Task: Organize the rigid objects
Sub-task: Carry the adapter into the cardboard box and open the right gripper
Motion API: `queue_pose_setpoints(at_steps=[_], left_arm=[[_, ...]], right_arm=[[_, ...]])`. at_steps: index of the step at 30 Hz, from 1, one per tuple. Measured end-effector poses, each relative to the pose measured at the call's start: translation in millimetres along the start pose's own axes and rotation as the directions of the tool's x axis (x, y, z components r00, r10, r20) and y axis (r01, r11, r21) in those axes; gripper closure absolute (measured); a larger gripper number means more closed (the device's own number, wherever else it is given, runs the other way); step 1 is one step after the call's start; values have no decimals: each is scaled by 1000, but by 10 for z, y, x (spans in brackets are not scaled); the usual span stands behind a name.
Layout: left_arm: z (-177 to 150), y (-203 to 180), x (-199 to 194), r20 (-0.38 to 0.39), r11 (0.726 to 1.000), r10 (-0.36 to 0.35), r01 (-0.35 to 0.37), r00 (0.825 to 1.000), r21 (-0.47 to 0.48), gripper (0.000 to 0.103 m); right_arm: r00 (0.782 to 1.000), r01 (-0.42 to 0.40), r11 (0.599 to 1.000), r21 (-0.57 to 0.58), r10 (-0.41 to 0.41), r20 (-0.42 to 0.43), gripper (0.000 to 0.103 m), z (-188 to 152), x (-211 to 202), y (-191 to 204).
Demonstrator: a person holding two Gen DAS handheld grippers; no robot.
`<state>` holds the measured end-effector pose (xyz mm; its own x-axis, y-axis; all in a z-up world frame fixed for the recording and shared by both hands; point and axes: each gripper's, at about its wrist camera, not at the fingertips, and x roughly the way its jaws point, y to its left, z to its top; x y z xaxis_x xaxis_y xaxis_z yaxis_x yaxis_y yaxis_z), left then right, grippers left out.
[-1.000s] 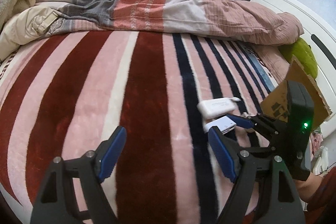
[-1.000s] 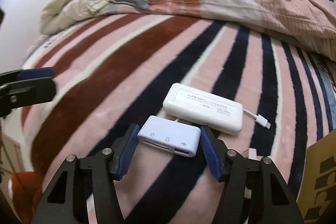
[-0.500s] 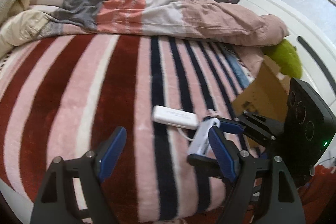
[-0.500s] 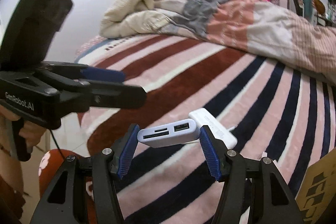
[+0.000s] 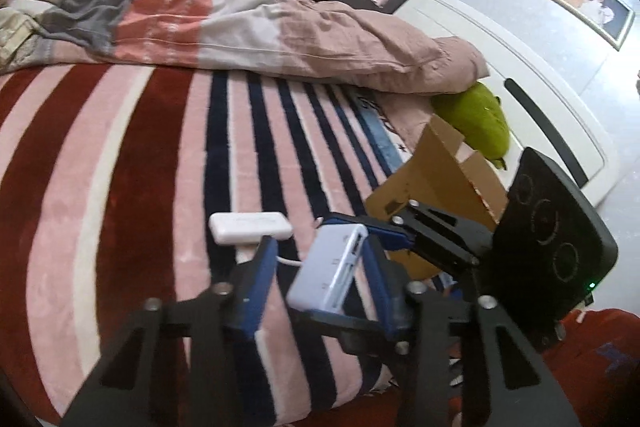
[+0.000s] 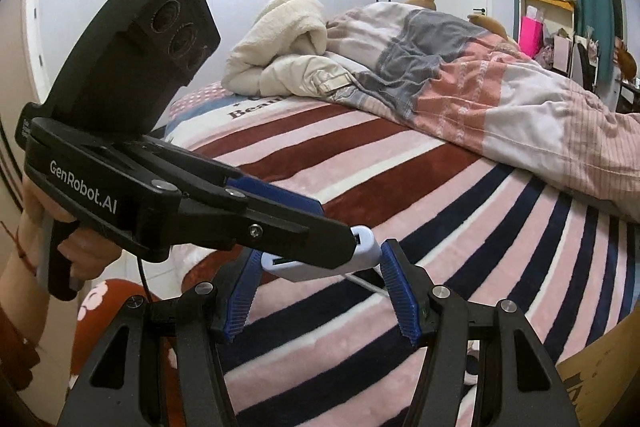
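Small pale-lilac plastic card-reader hub (image 5: pixel 334 269) held off striped plush blanket (image 5: pixel 120 187) between right gripper (image 6: pixel 320 289) pads. Left gripper (image 5: pixel 320 275) jaws just narrowed around it; contact unclear. White adapter (image 5: pixel 250 227) lies on blanket.

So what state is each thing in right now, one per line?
card reader hub: lifted off the bed, clamped.
right hand-held gripper: shut on the hub.
left hand-held gripper: just been closing around the hub, contact unclear.
white adapter: lying flat.
cardboard box: open.
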<state>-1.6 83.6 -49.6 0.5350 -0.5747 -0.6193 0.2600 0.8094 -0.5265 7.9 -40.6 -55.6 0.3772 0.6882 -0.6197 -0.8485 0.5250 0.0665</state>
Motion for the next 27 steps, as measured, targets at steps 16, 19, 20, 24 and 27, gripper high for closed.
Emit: queue_pose_setpoints(at_steps=[16, 19, 20, 24, 27], left_arm=[[214, -410, -57, -3, 997, -27, 27, 1000, 78, 76], [317, -673, -54, -3, 992, -25, 25, 1000, 125, 76], [356, -767, -58, 4, 989, -28, 27, 1000, 142, 77], [571, -1203, -19, 8, 976, -46, 43, 999, 215, 87], [693, -1546, 55, -6, 958, -51, 51, 999, 281, 88]], right_arm=[[997, 23, 1000, -5, -22, 80, 47, 89, -246, -65], [991, 35, 999, -16, -33, 131, 47, 140, -473, -65], [987, 47, 999, -26, -42, 154, 47, 165, -573, -61], [967, 135, 990, -44, -122, 223, 47, 229, -987, -110], [957, 153, 988, -12, -145, 250, 47, 221, -1259, -236]])
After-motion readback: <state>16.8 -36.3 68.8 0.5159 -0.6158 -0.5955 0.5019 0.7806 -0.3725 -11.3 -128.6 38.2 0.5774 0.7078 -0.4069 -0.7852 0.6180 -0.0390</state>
